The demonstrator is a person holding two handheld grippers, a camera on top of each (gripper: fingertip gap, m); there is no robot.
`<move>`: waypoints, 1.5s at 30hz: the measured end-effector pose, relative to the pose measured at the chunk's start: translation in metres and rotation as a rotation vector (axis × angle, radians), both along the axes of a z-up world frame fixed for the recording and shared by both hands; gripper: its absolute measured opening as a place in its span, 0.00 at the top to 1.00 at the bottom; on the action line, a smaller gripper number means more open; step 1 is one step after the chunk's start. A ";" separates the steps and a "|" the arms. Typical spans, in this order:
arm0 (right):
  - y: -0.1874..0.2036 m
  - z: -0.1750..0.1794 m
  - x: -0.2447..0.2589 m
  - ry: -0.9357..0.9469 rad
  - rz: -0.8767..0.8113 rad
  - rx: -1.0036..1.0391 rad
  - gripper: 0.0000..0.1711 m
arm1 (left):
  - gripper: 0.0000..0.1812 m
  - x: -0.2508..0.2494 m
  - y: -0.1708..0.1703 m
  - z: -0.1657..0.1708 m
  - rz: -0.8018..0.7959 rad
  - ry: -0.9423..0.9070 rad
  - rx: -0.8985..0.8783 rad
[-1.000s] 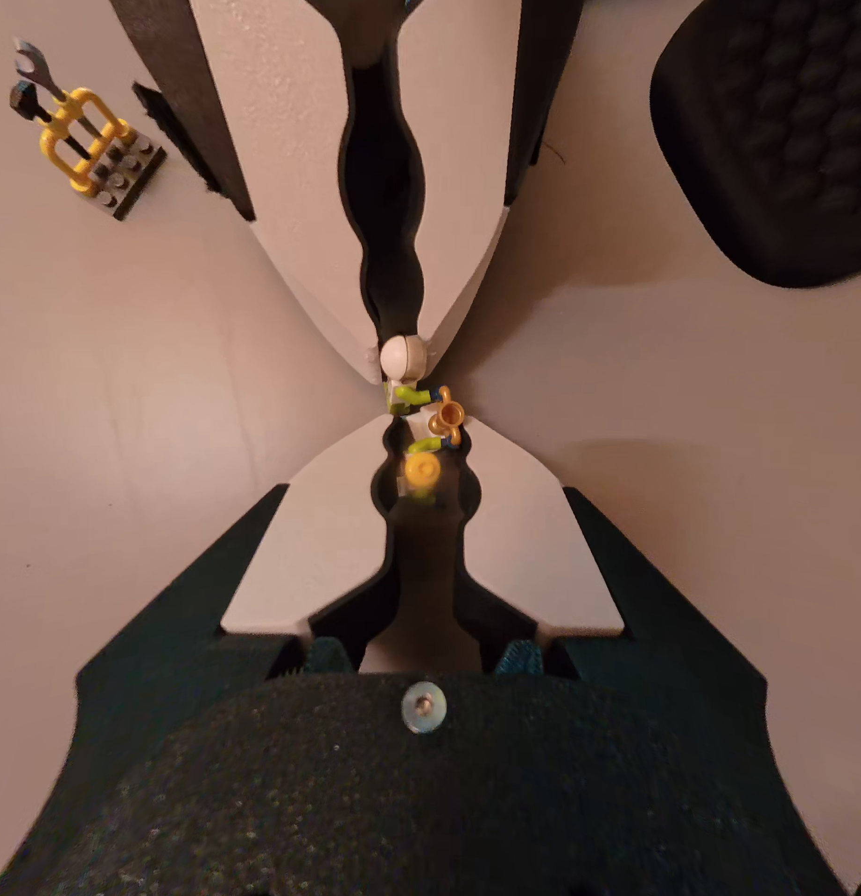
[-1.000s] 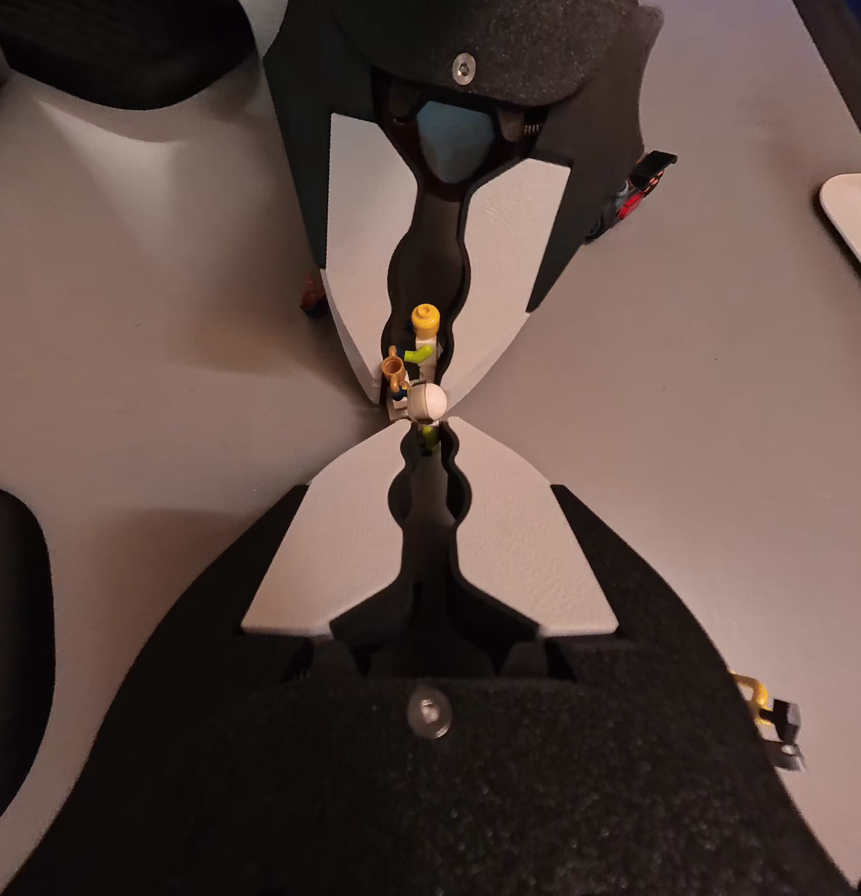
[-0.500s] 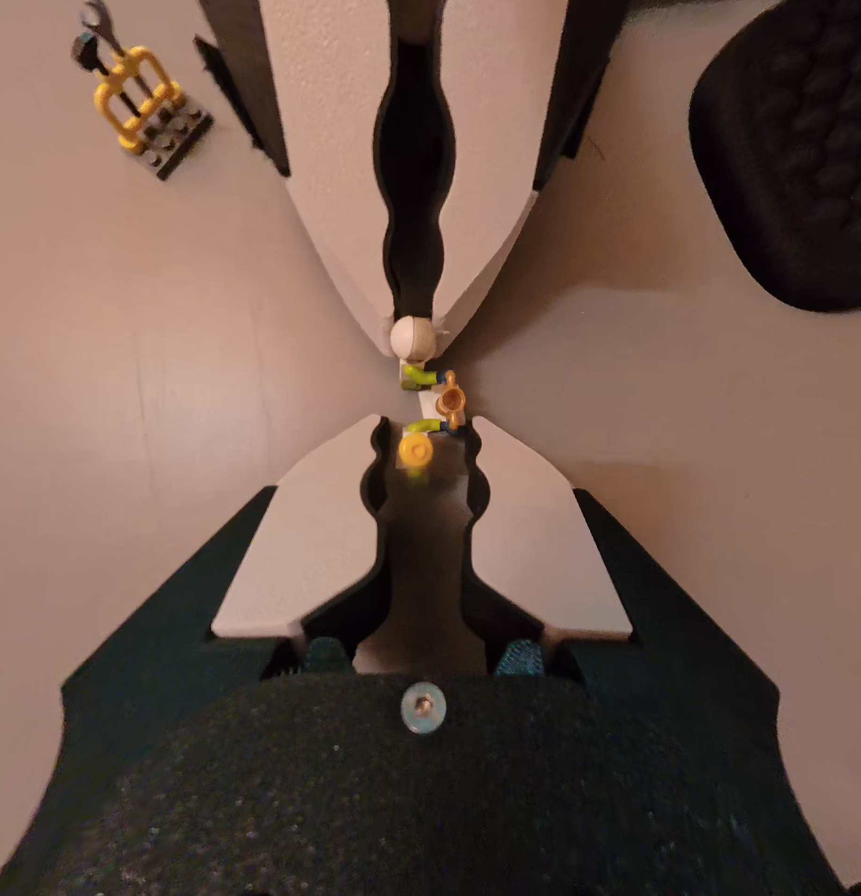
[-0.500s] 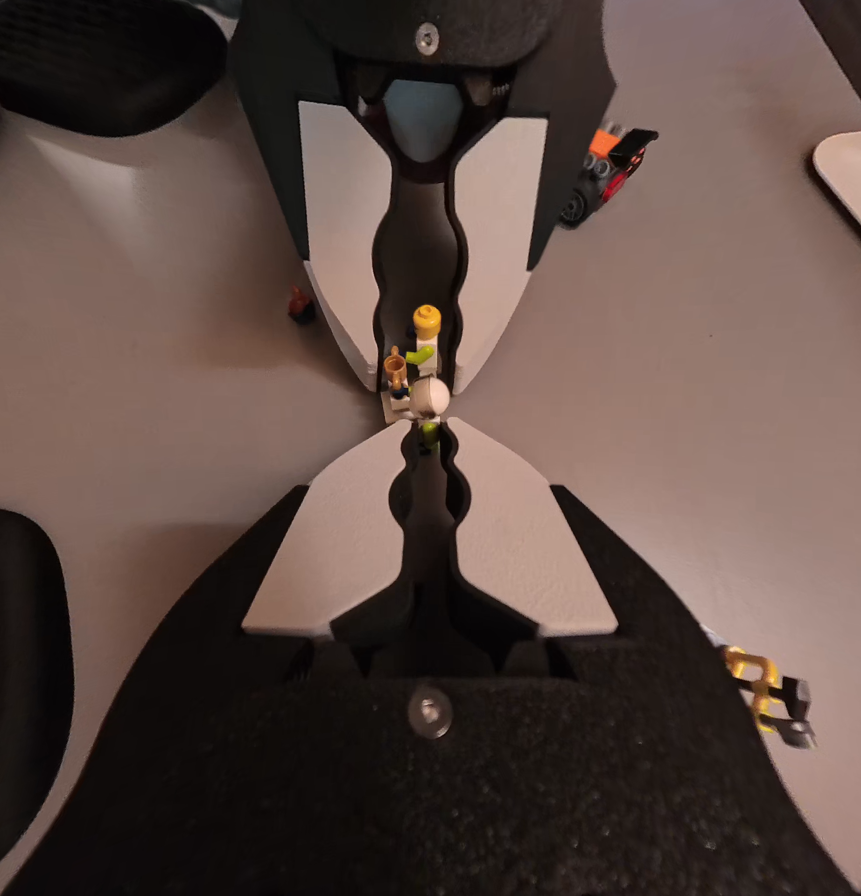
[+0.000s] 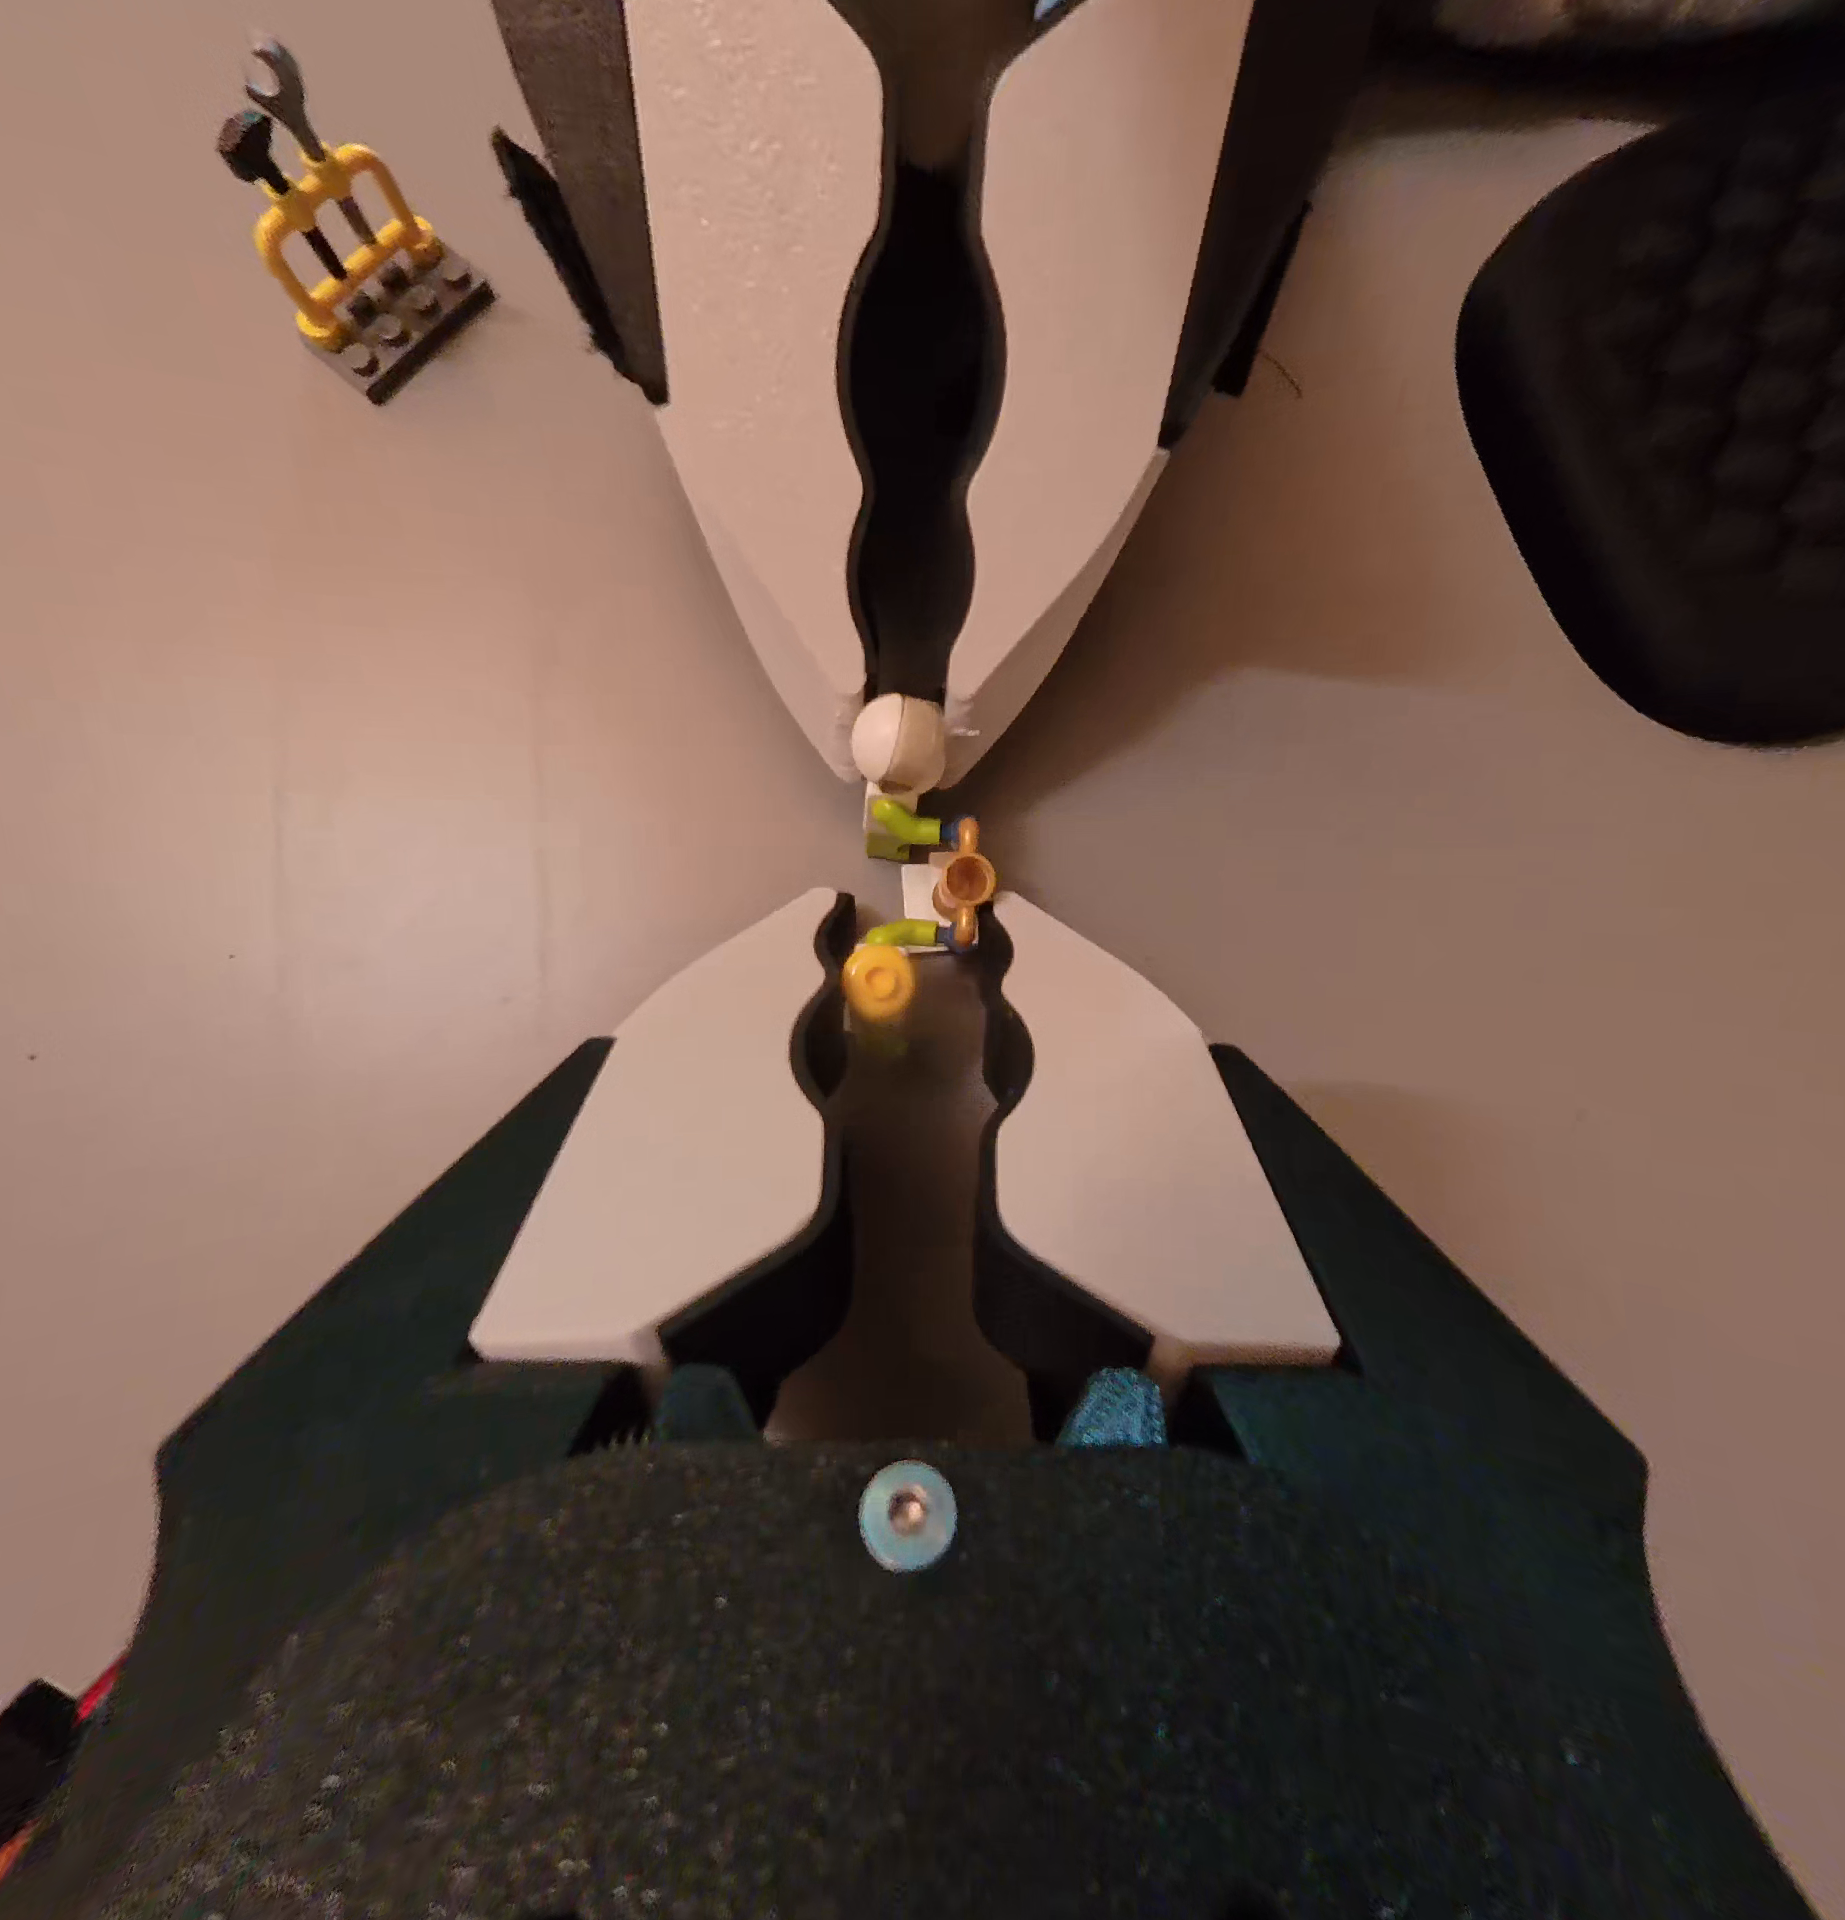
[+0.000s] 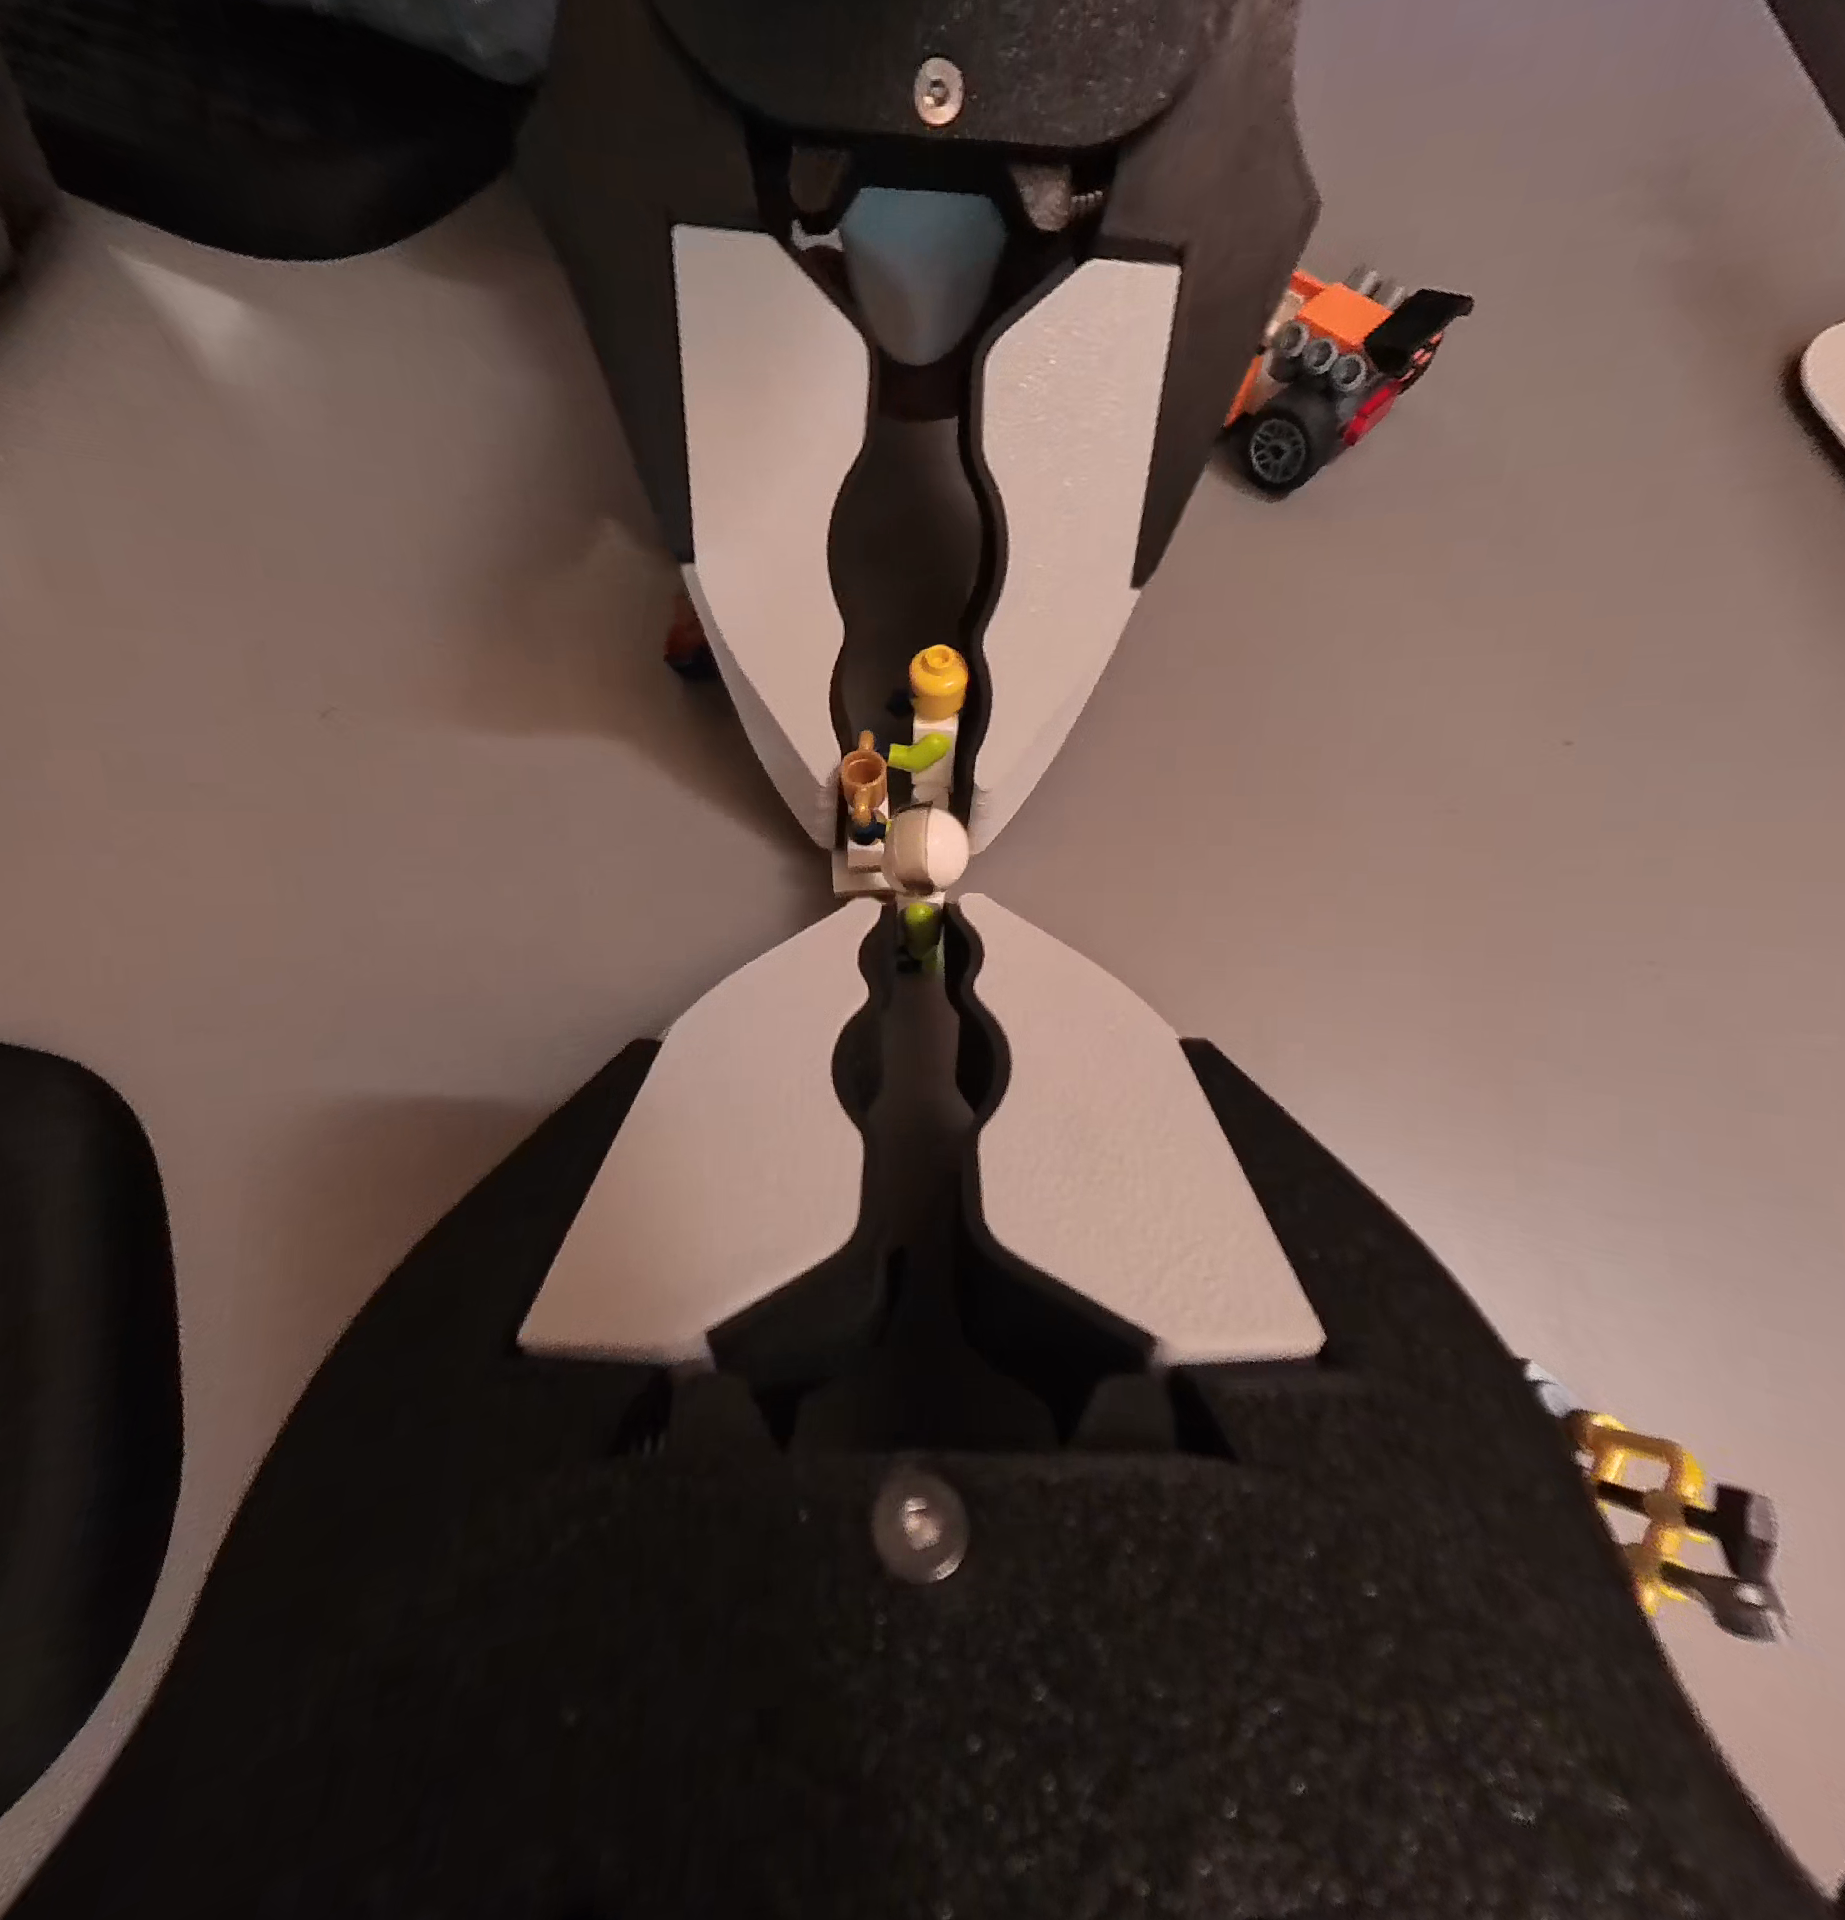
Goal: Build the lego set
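Mid-bench, a helmeted minifigure (image 5: 900,781) is clamped in the right gripper (image 6: 916,912), while the left gripper (image 5: 916,940) stands apart around a bare-headed minifigure (image 5: 882,977) beside a gold cup (image 5: 968,881). Figure assembly seems in hand. Next, the bare-headed figure must be steadied without crushing the cup.

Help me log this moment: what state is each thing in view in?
left tongs: around the bare-headed minifigure, grip unclear
right tongs: shut on the helmeted minifigure
gold cup: held between the two minifigures
tool rack: on the table, wrench and hammer slotted in
orange car: on the table, standing apart
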State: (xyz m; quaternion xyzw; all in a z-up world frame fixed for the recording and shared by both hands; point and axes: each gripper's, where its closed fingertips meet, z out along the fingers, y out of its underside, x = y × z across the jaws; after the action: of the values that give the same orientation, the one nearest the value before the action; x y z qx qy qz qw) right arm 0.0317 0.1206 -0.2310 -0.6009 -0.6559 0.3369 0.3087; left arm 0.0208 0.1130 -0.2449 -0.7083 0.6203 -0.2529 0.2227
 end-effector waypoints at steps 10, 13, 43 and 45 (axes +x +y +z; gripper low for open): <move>-0.006 0.000 0.001 0.001 0.047 0.010 0.95 | 0.89 -0.001 -0.006 0.000 -0.151 0.019 -0.024; -0.007 0.000 0.001 0.001 0.059 0.016 0.95 | 0.89 -0.001 -0.007 -0.001 -0.186 0.029 -0.032; -0.003 0.002 0.003 0.011 0.022 -0.047 0.85 | 0.85 -0.024 0.008 0.014 0.019 -0.118 -0.007; -0.003 0.003 0.004 0.015 0.017 -0.050 0.85 | 0.85 -0.021 0.010 0.016 0.030 -0.140 -0.009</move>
State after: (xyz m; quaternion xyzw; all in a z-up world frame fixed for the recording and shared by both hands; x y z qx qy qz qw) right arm 0.0355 0.1180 -0.2284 -0.6001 -0.6501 0.3603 0.2957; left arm -0.0007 0.1227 -0.2289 -0.6991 0.5913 -0.3014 0.2662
